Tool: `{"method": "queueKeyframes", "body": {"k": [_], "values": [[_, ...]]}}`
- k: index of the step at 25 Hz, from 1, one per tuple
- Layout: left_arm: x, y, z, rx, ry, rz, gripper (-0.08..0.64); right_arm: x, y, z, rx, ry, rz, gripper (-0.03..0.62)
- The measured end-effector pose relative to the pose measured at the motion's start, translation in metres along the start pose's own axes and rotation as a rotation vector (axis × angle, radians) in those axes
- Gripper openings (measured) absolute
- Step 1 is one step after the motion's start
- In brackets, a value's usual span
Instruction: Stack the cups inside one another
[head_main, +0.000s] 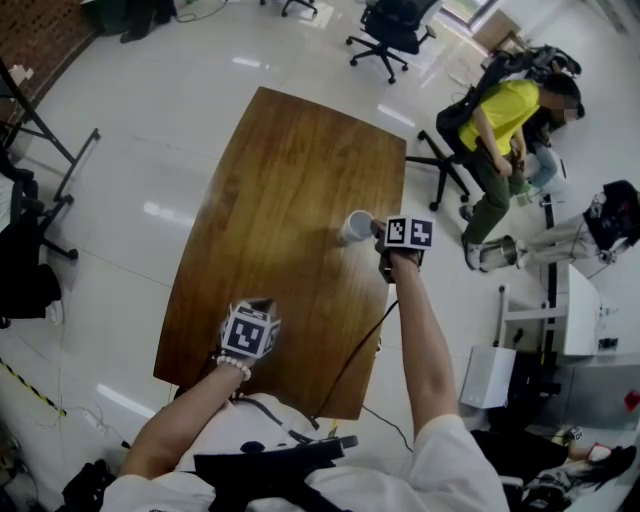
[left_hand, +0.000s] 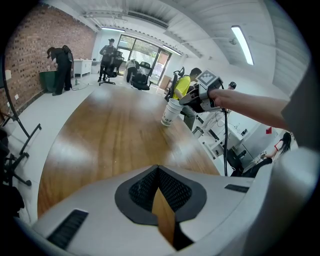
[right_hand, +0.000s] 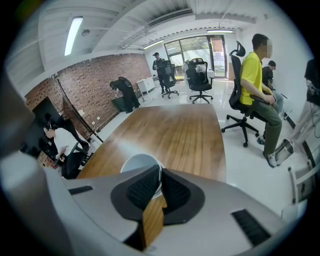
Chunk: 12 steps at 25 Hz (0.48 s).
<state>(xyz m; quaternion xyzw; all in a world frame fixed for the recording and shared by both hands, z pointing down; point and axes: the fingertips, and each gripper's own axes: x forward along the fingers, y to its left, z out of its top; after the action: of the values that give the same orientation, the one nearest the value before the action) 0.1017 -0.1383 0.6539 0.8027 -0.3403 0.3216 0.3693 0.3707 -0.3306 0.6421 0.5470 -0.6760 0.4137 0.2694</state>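
Observation:
A white cup (head_main: 354, 227) is at the right side of the brown wooden table (head_main: 280, 180), near its right edge. It leans a little in the left gripper view, where the cup (left_hand: 171, 112) shows far ahead. My right gripper (head_main: 379, 234) holds it at the rim. In the right gripper view the cup (right_hand: 138, 163) has its open mouth just past the pads, and the right gripper (right_hand: 159, 182) pinches the rim wall between them. My left gripper (head_main: 257, 305) is over the table's near part; in its own view the left gripper (left_hand: 159, 187) is shut, with nothing between its pads.
A person in a yellow shirt (head_main: 503, 122) sits beyond the table's right edge. Black office chairs (head_main: 391, 28) stand on the floor at the far end. A black cable (head_main: 357, 350) hangs from my right gripper across the table's near corner. White cabinets (head_main: 575, 310) stand at right.

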Motion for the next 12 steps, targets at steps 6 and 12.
{"method": "queueKeyframes", "body": {"k": [6,12], "values": [[-0.0006,0.0018,-0.0015,-0.009,0.006,0.0,-0.003,0.0031,-0.0019,-0.0007,0.006,0.001,-0.005,0.033],[-0.0015,0.0042,-0.0008,-0.006,-0.001,0.004,-0.003,0.0002,-0.0047,0.0041,0.006,-0.028,-0.023,0.054]]}}
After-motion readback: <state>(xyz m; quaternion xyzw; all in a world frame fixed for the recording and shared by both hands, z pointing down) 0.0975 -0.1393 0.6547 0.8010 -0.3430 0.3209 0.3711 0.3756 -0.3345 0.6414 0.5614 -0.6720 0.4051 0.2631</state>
